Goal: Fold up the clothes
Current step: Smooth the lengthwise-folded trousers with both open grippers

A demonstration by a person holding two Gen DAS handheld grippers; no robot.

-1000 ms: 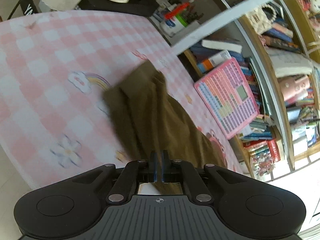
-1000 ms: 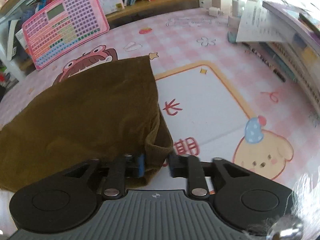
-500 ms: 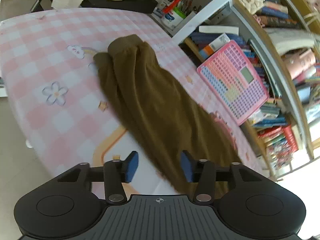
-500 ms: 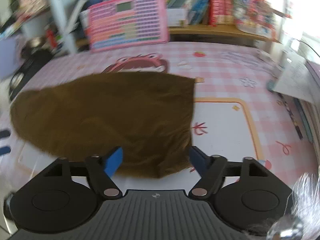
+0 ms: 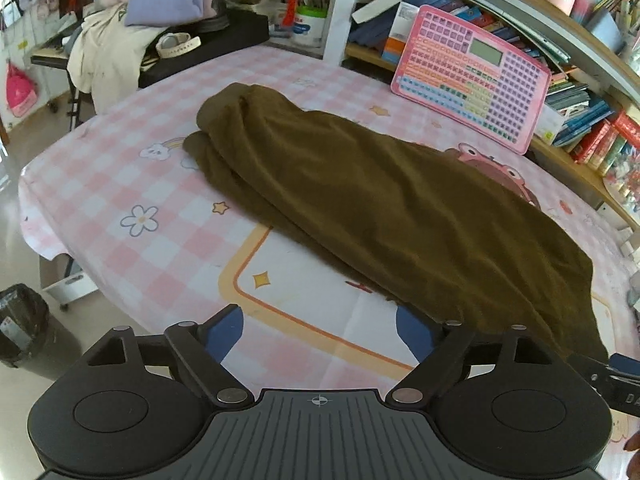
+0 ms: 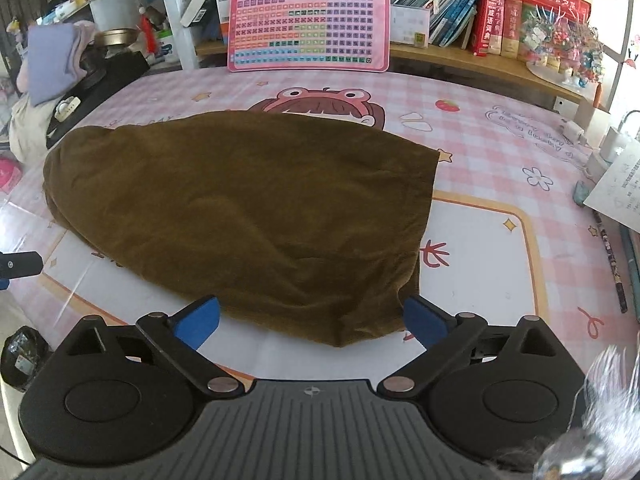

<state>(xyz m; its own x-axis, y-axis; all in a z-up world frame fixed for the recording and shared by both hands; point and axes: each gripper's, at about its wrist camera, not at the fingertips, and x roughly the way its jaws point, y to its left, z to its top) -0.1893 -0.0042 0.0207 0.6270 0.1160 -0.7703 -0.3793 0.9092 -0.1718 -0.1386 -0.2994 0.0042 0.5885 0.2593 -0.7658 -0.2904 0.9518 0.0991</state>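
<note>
Olive-brown trousers (image 5: 384,200) lie folded lengthwise on the pink checked table cover (image 5: 120,168), cuffs at the far left, waist at the near right. My left gripper (image 5: 318,332) hovers at the near edge with its jaws opening wide; only bare cover lies between the blue pads, the cloth just past the right pad (image 5: 412,332). In the right wrist view the trousers (image 6: 248,208) spread ahead. My right gripper (image 6: 312,324) is also opening, its pads apart on either side of the waist corner without pressing it. The left gripper's tip (image 6: 18,266) shows at the left edge.
A pink toy keyboard (image 6: 308,20) leans on the bookshelf (image 6: 500,12) at the back. A pile of clothes and a black stand (image 5: 168,32) sit at the far left. Papers and chargers (image 6: 612,168) lie along the right side. A dark bin (image 5: 20,320) stands on the floor.
Both grippers let go of the trousers and their jaws spread wide. The left gripper drew back and rolled level, so the whole garment now lies flat on the table.
</note>
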